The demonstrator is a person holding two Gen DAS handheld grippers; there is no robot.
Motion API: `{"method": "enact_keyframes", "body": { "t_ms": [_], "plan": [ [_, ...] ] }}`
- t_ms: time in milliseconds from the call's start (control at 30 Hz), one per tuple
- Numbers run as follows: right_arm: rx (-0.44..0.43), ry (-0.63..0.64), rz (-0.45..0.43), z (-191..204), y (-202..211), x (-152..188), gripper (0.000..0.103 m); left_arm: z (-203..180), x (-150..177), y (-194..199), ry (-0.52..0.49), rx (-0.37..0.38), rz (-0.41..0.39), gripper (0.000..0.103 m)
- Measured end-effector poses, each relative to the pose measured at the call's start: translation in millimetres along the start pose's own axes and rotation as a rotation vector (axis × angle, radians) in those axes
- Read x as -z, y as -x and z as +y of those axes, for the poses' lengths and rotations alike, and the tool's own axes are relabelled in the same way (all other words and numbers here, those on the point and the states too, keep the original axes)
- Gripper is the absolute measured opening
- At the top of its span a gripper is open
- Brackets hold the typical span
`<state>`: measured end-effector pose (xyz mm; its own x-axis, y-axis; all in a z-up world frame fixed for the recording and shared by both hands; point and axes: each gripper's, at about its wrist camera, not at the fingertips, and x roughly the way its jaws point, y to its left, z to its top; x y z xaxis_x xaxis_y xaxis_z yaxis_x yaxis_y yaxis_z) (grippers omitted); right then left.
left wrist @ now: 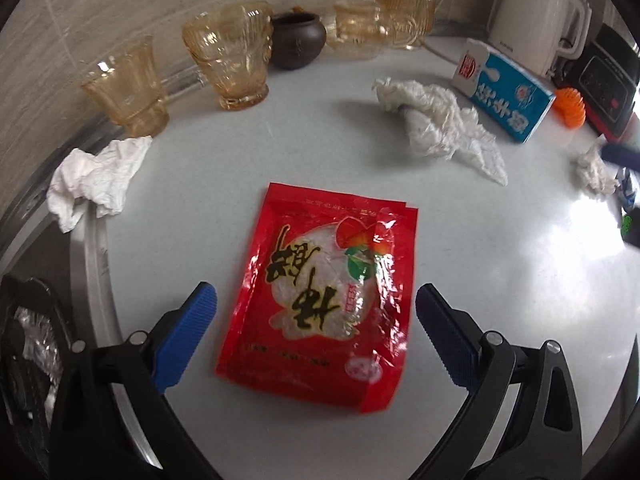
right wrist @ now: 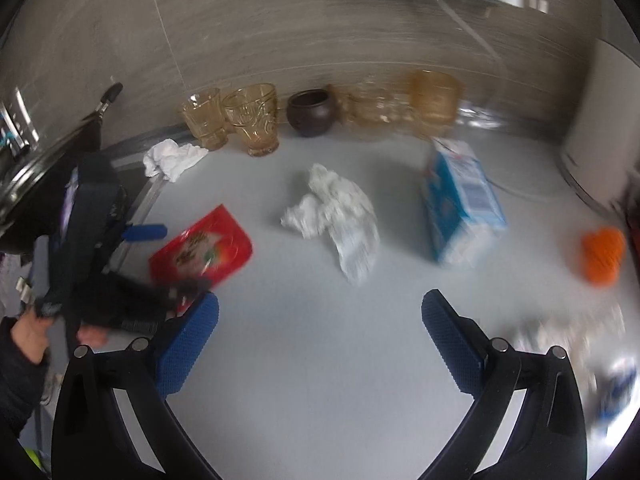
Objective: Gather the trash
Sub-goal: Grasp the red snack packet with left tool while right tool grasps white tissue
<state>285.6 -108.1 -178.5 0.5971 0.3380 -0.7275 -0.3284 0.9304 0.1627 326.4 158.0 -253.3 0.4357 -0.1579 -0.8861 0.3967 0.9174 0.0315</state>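
Note:
A red snack wrapper lies flat on the white counter, between the open jaws of my left gripper, which hovers just over it without holding it. It also shows in the right wrist view. Crumpled white tissues lie at the left, in the middle and at the far right. A blue and white milk carton lies on its side. My right gripper is open and empty above bare counter; the middle tissue and carton lie ahead of it.
Amber glasses and a brown pot line the back wall. A white kettle and a black appliance stand at the right, with an orange object beside them. A stove edge with a pan is left.

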Motion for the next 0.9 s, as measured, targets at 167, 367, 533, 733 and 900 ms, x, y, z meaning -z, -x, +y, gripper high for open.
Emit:
{"method": "enact_keyframes", "body": {
  "t_ms": [167, 367, 533, 733, 900],
  "plan": [
    [0.024, 0.021, 0.018, 2.3, -39.9, -24.4, 0.101, 2.3, -3.9, -7.1, 0.015, 0.050, 0.022, 0.095],
    [0.032, 0.006, 0.053, -3.7, -70.2, -42.7, 0.101, -3.1, -5.0, -5.8, -0.015, 0.049, 0.010, 0.087],
    [0.041, 0.009, 0.061, -5.8, -84.7, -48.9, 0.101, -4.9, -4.7, 0.0, -0.008, 0.046, 0.000, 0.069],
    [0.045, 0.006, 0.062, -10.9, -97.0, -51.8, 0.101, 1.4, -5.4, 5.0, 0.006, 0.045, -0.004, 0.041],
    [0.038, 0.021, 0.059, -8.5, -105.4, -56.5, 0.098, 7.1, -4.0, 6.5, 0.033, 0.044, -0.016, 0.030]
  ]
}}
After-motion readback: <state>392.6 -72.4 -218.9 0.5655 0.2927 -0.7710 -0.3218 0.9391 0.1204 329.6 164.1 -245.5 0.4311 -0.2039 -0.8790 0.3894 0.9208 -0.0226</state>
